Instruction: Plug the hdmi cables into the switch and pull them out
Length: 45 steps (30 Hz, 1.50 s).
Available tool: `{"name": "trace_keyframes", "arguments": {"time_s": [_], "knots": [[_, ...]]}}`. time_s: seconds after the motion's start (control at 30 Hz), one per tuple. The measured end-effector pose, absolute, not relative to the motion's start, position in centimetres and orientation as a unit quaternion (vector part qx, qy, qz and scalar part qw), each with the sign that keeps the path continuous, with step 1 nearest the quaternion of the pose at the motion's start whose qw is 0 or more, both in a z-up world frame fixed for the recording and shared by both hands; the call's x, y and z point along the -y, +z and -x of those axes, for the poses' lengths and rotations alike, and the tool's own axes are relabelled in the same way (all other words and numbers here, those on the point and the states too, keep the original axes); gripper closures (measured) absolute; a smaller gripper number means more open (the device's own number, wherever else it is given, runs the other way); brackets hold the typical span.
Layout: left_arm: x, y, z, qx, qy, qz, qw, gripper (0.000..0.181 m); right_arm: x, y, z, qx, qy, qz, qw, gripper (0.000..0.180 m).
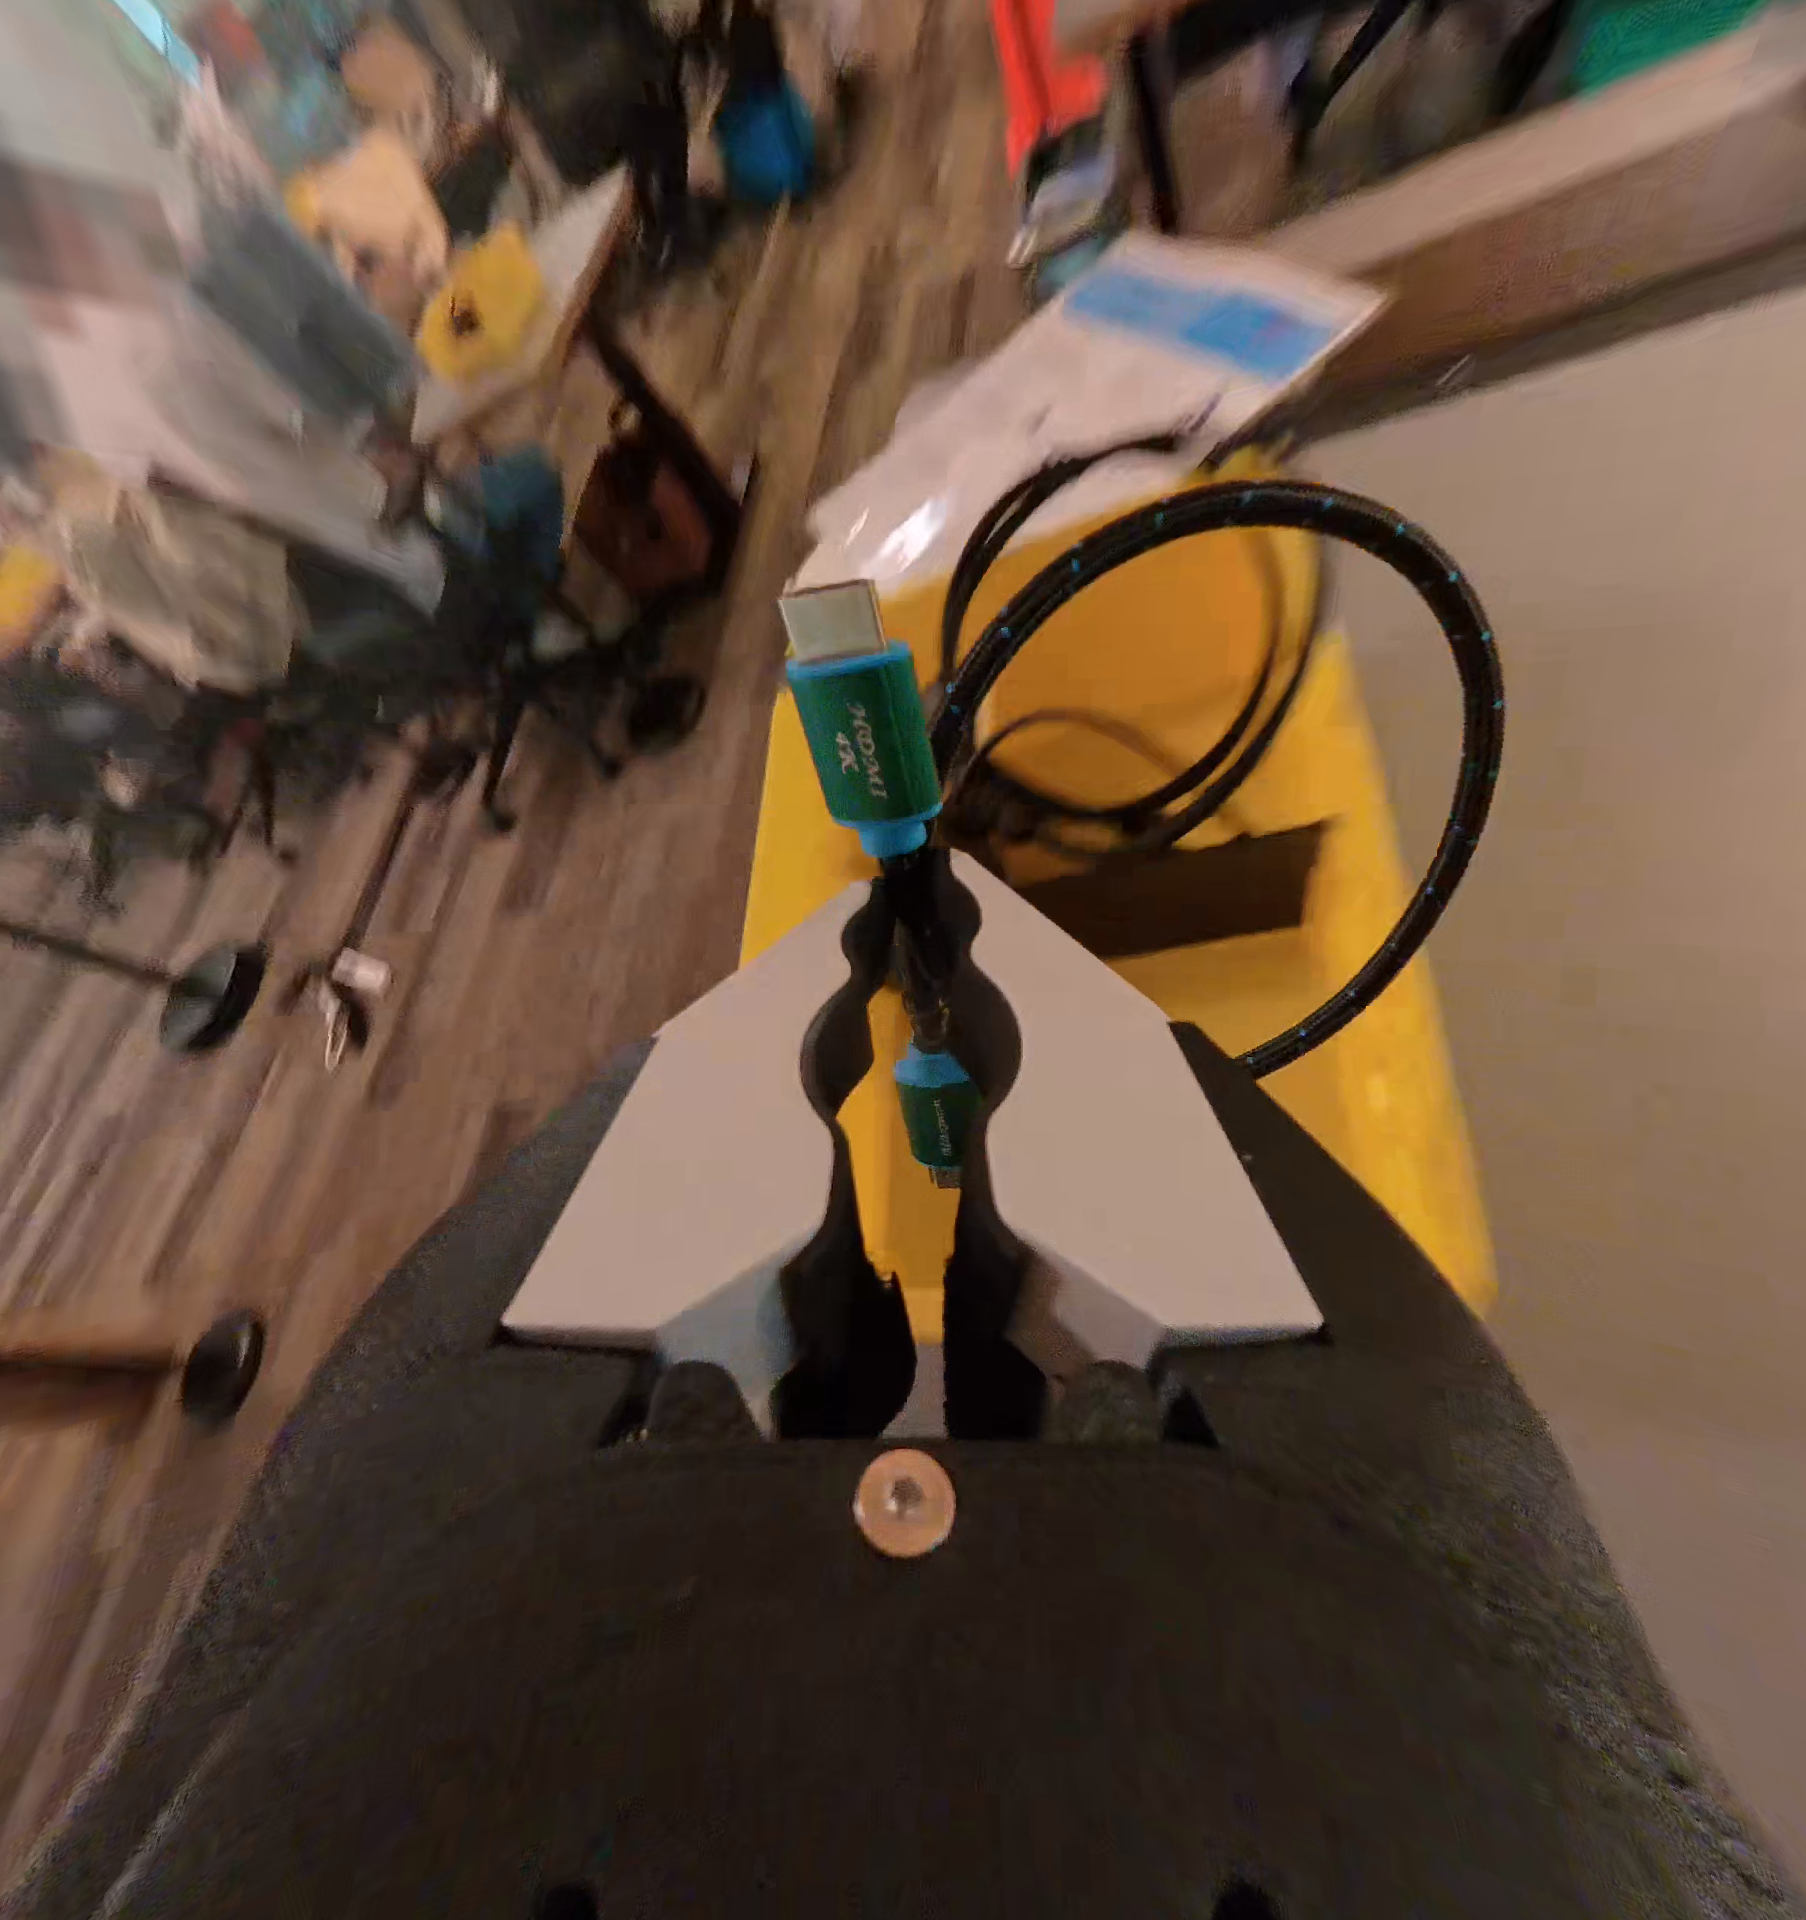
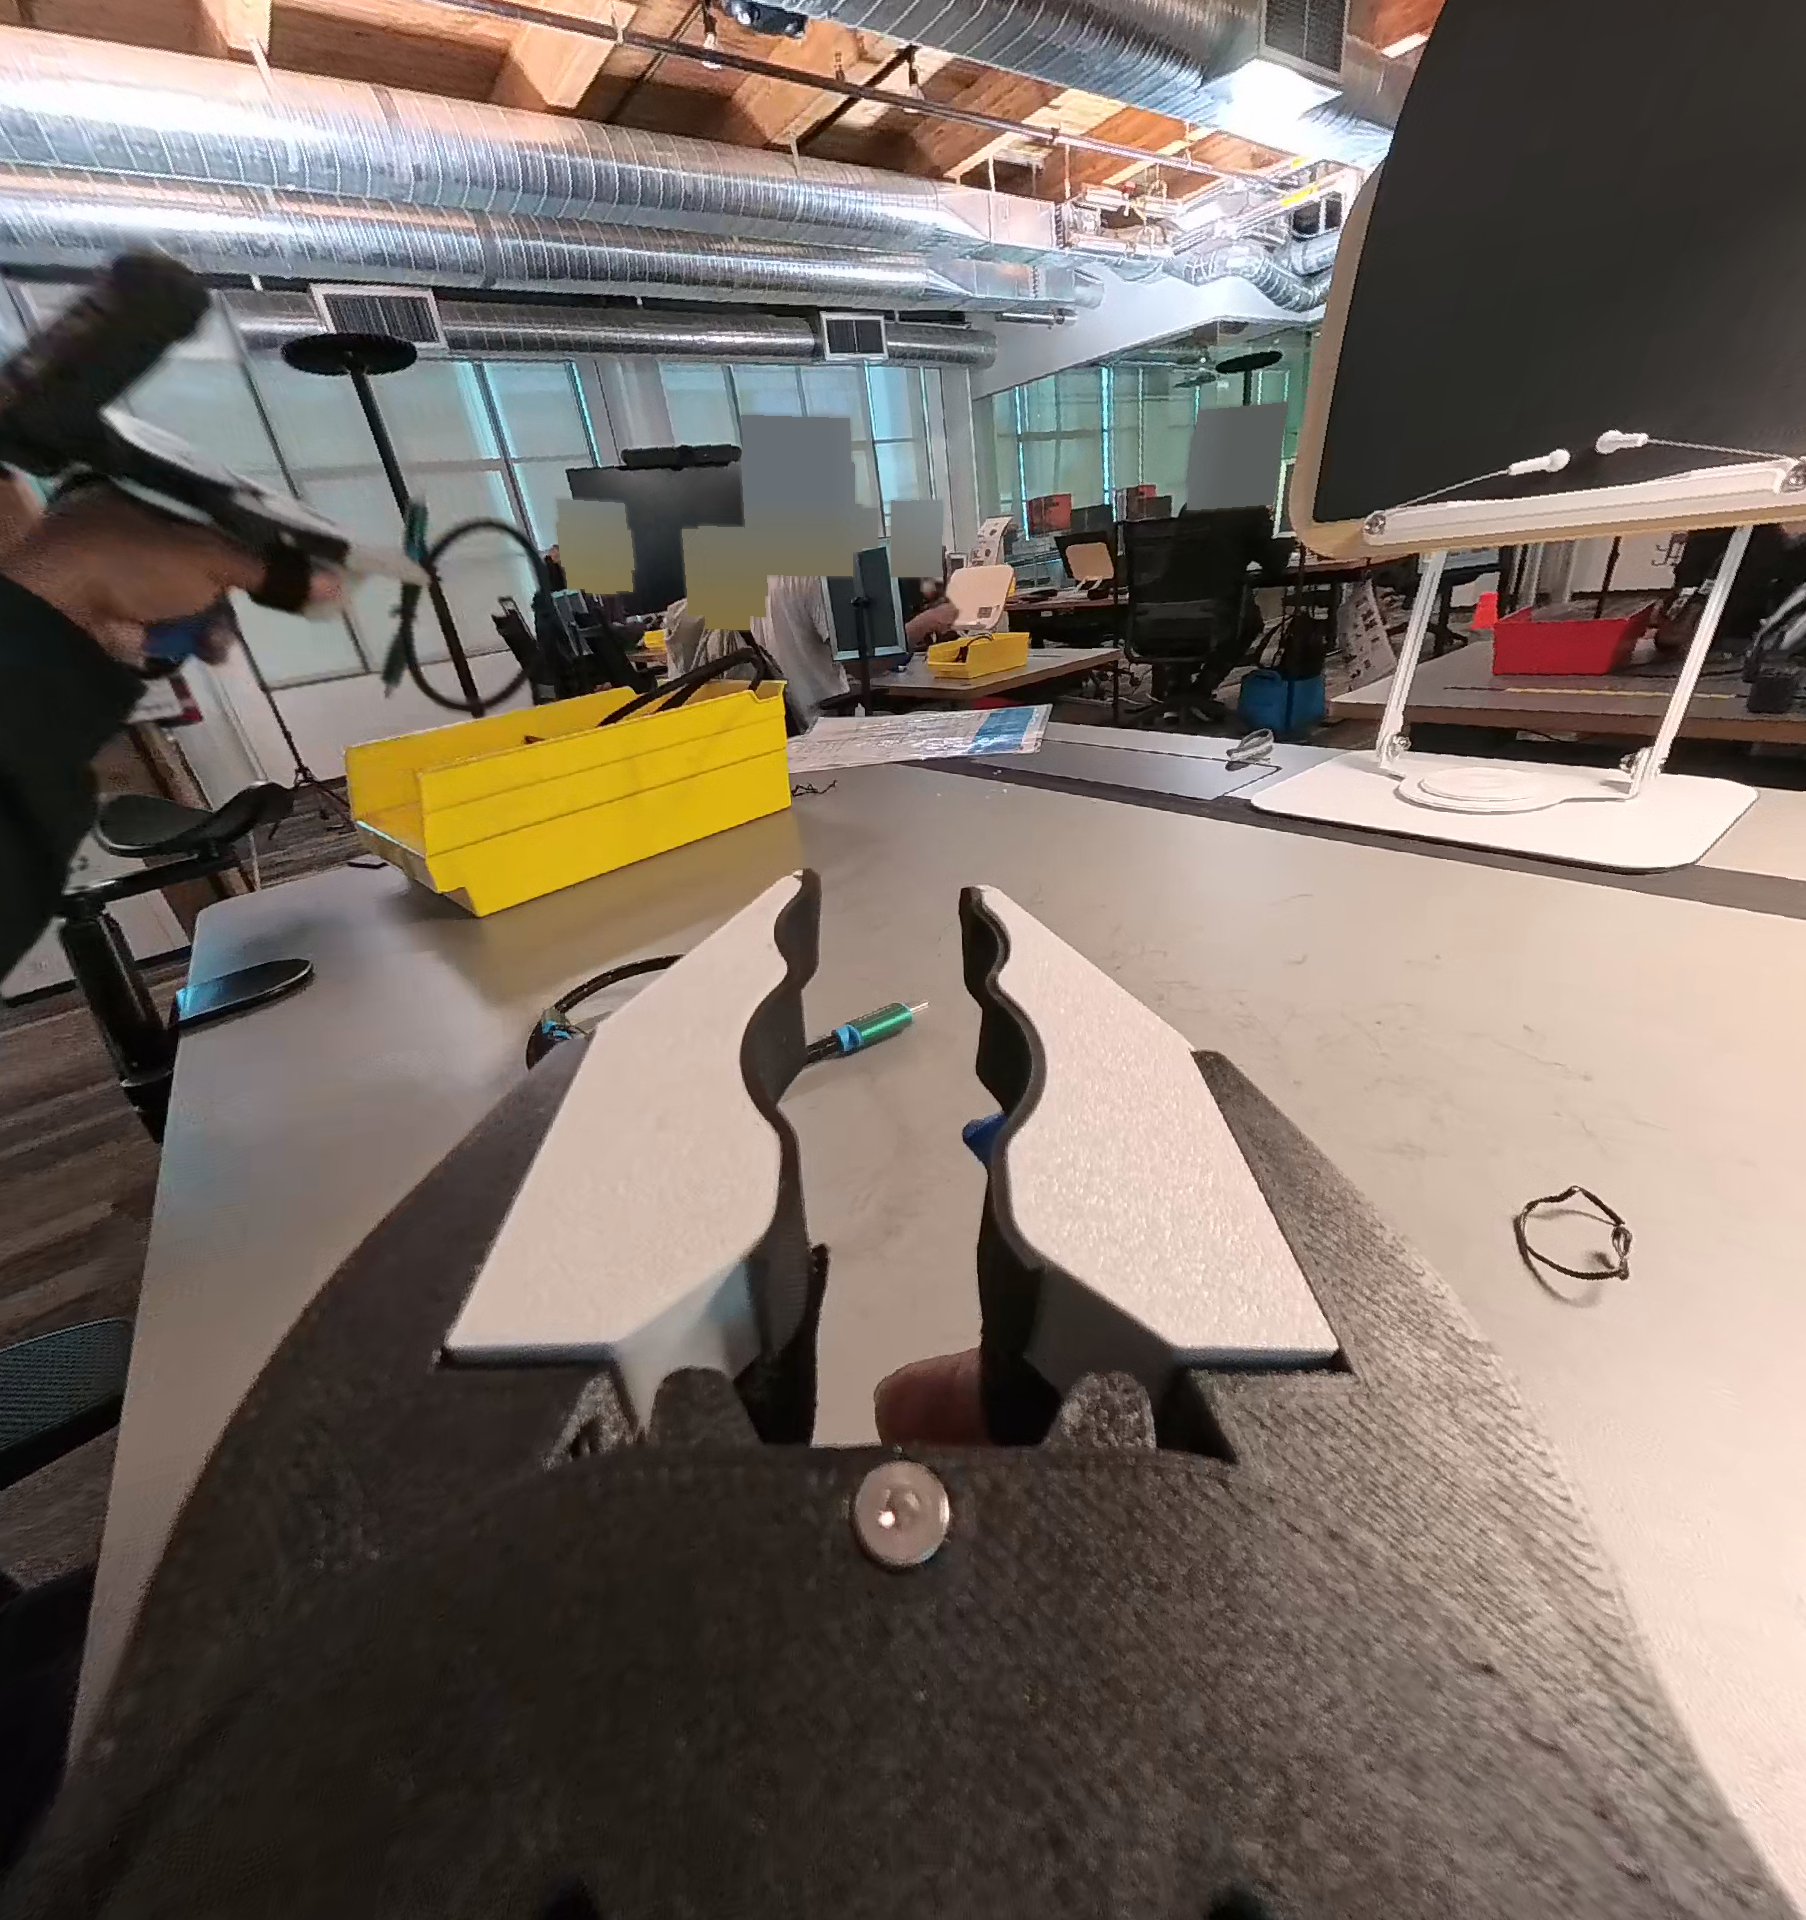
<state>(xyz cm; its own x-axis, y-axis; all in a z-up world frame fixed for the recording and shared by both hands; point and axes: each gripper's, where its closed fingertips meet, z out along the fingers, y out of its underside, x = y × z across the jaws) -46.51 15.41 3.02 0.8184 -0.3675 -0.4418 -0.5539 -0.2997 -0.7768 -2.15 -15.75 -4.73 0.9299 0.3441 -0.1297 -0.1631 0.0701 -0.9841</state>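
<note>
Yellow plastic filled the middle of my left wrist view: the yellow bin (image 1: 1117, 1049) lay under my left gripper (image 1: 914, 914), whose grey fingers (image 1: 733, 1132) were pinched together on a braided black HDMI cable (image 1: 1450, 727) just behind its teal plug (image 1: 863, 732). That plug stuck out beyond the fingertips toward the upper centre of the frame, its metal end bare, while the cable looped round to the right and came back under the fingers, where a second, smaller teal plug (image 1: 935, 1117) hung in the gap. Black cables lay coiled inside the bin, and a blurred wooden floor (image 1: 255, 1143) ran down the left side. In my right wrist view, the left gripper (image 2: 359, 561) showed at the upper left, held high with the cable loop dangling from it. Lower and toward the centre sat the yellow bin (image 2: 587, 800) on the grey table (image 2: 1294, 1091). My right gripper (image 2: 891, 896) hung at the centre with its fingers apart, holding nothing; between them, farther off on the table, lay another HDMI cable end (image 2: 873, 1029) with a green plug. A white monitor stand (image 2: 1501, 800) stood at the upper right, and a small loop of black cord (image 2: 1574, 1231) lay at the right.
</note>
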Motion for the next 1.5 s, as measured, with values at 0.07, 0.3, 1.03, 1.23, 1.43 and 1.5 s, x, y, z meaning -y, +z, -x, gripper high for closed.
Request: {"name": "trace_keyframes", "arguments": {"time_s": [0.07, 0.3, 1.03, 1.23, 1.43, 1.5], "knots": [[-12.3, 5.6, 42.3, -0.338, 0.039, 0.768, 0.542, 0.173, 15.7, -4.7, 2.1, 0.066, 0.176, 0.659, 0.728, 0.152], [-0.3, -1.7, 25.7, -0.577, -0.170, 0.705, 0.377, 0.173, 15.8, -4.8, 2.6, 0.083, 0.167, 0.660, 0.728, 0.152], [-9.8, -1.9, 32.9, -0.393, -0.170, 0.786, 0.447, 0.131, 15.9, -4.8, 2.6, 0.076, 0.183, 0.659, 0.726, 0.152], [-19.2, -2.4, 45.4, -0.285, -0.019, 0.851, 0.441, 0.119, 15.8, -4.9, 2.6, 0.073, 0.188, 0.662, 0.721, 0.152], [-25.4, -6.5, 45.7, -0.317, -0.005, 0.877, 0.360, 0.116, 15.7, -5.0, 2.7, 0.076, 0.192, 0.665, 0.718, 0.152], [-26.8, -7.4, 44.6, -0.327, -0.026, 0.879, 0.346, 0.116, 15.7, -5.0, 2.5, 0.070, 0.198, 0.664, 0.718, 0.152]]}}
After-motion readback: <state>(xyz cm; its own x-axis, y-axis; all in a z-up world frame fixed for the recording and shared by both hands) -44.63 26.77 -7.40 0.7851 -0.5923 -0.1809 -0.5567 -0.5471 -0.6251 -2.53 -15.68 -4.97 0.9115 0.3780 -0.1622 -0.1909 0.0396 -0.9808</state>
